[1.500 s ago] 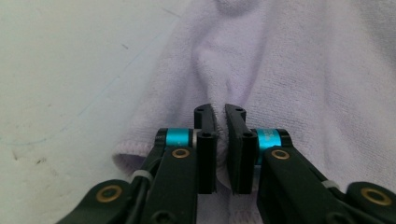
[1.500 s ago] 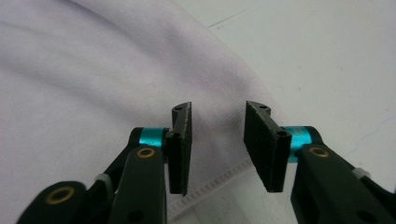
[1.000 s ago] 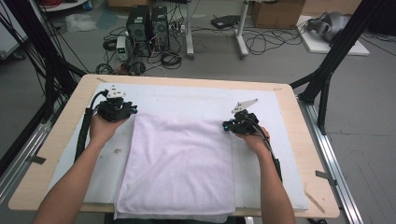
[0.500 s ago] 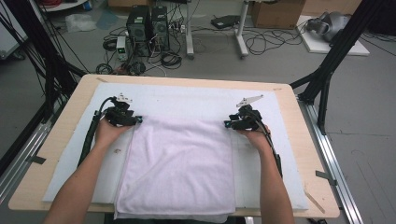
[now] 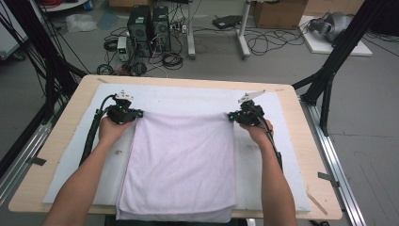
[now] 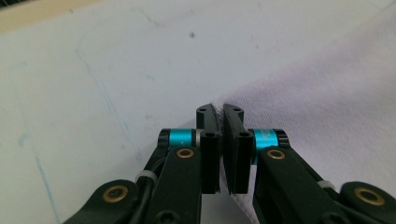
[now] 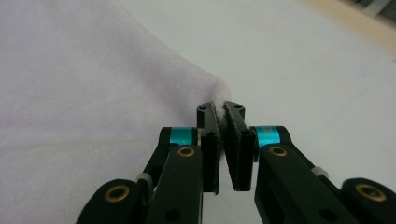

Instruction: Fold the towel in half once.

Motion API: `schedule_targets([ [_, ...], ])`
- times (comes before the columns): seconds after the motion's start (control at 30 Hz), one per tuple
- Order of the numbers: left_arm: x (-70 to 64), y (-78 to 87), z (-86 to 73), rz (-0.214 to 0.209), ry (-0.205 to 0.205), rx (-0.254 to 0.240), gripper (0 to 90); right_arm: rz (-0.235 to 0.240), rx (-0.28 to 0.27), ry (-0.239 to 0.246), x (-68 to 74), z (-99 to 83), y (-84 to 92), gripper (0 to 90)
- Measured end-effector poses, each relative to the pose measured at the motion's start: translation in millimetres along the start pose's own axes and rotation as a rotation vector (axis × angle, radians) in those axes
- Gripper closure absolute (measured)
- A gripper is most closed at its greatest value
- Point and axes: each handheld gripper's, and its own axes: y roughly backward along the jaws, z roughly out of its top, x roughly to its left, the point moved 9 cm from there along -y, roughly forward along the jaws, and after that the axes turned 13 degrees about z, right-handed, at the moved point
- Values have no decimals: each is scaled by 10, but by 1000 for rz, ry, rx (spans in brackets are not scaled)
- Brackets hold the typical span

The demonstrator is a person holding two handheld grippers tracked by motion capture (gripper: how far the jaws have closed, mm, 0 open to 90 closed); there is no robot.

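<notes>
One towel (image 5: 181, 165) lies flat on one white mat (image 5: 188, 96) covering the counter (image 5: 301, 141). Two claws present. Left claw (image 6: 219, 112) has just closed, pinching the towel's far left corner. Right claw (image 7: 220, 108) has likewise just closed on the far right corner, cloth visible between the jaws.

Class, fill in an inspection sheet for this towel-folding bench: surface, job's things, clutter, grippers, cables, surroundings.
Surface: wooden table under a white mat, faintly marked.
Job's things: pale towel, flat, near edge over the table's front.
Clutter: nothing seen.
Grippers: left gripper and right gripper have just been closing, each now pinching a far towel corner.
Cables: black cable trails from the left gripper.
Surroundings: computer towers, floor wires, cardboard box, black frame legs.
</notes>
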Motion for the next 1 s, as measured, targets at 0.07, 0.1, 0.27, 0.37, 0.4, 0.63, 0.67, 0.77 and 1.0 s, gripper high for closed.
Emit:
schedule_targets([
  [0.07,33,42,199,18,5,-30,857,-31,12,0,-55,123,105,856],
  [0.1,59,69,309,34,2,-53,857,-45,7,6,-83,211,165,856],
  [0.27,272,140,757,128,-15,-92,822,-107,-50,19,-210,645,370,811],
  [0.37,364,94,702,161,2,-43,589,-102,-83,-38,-271,647,280,591],
  [0.4,364,83,645,154,1,-26,582,-79,-60,-56,-271,582,222,557],
  [0.63,279,168,181,64,12,-3,524,26,84,-120,-60,86,40,456],
  [0.67,241,200,129,48,15,-10,517,16,86,-87,1,63,53,475],
  [0.77,114,321,-4,11,-9,-24,496,11,6,-15,209,62,124,483],
  [1.0,-220,706,-262,-60,-84,-83,486,52,-46,59,709,-93,265,500],
])
